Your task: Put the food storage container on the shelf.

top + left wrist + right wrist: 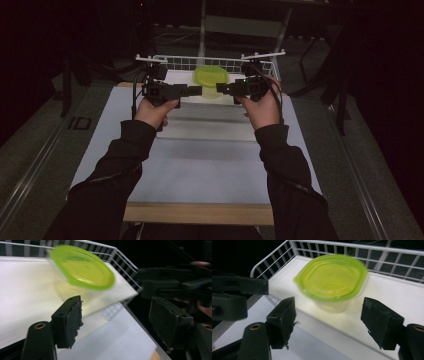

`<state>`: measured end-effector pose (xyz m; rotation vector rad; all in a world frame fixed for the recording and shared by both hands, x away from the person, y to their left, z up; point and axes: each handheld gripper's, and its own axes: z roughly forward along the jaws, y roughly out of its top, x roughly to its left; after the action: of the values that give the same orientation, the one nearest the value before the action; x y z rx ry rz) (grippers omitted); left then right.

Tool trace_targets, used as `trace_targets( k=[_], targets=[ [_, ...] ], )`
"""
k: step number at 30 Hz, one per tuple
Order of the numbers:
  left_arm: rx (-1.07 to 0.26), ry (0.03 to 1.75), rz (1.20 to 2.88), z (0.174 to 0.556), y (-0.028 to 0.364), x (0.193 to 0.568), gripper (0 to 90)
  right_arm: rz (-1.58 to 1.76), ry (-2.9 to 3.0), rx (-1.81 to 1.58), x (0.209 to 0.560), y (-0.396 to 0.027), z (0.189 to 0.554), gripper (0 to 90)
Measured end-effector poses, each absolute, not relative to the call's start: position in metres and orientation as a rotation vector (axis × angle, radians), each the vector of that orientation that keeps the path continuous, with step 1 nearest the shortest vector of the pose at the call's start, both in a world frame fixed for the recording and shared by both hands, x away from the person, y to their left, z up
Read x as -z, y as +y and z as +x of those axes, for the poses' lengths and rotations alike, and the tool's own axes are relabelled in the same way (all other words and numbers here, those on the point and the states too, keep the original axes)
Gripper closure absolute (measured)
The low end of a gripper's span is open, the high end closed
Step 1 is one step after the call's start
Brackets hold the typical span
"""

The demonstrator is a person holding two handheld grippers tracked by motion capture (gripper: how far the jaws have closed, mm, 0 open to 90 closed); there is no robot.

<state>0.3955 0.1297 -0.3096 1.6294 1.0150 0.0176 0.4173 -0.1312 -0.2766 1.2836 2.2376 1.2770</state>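
Note:
A clear plastic container with a lime-green lid (211,76) (82,266) (332,277) stands on the white floor of a white wire basket (175,61) (125,262) (272,261) at the far end of the table. My left gripper (197,90) (115,320) is open, just left of the container and in front of it. From the right, my right gripper (220,88) (328,320) points at the container with its jaws wide apart. The two grippers' tips face each other in front of the container. Neither holds anything.
The basket sits on a long white table (200,160) with a wooden front edge (200,213). A person's black-sleeved arms come in from the bottom. Dark floor and metal rails flank the table on both sides.

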Motion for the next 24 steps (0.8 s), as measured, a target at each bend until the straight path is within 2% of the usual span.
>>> trace_targets(
  k=[3, 8, 11, 17, 24],
  targets=[
    [-0.057, 0.951, 1.624, 0.388, 0.13, 0.312, 14.8, 1.254, 2.239, -1.32, 0.281, -0.129, 0.408, 22.6],
    [-0.132, 0.822, 1.639, 0.366, 0.129, 0.32, 7.5, 1.192, 2.229, -1.391, 0.291, -0.127, 0.39, 19.1],
    [-0.126, 0.784, 1.669, 0.355, 0.127, 0.328, 2.5, 1.112, 2.254, -1.366, 0.298, -0.126, 0.38, 16.5],
    [-0.191, 0.716, 1.69, 0.335, 0.126, 0.339, 2.5, 1.049, 2.282, -1.362, 0.315, -0.128, 0.365, 16.5],
    [-0.188, 0.687, 1.72, 0.312, 0.127, 0.365, 2.5, 1.021, 2.324, -1.394, 0.344, -0.133, 0.348, 16.5]
  ],
)
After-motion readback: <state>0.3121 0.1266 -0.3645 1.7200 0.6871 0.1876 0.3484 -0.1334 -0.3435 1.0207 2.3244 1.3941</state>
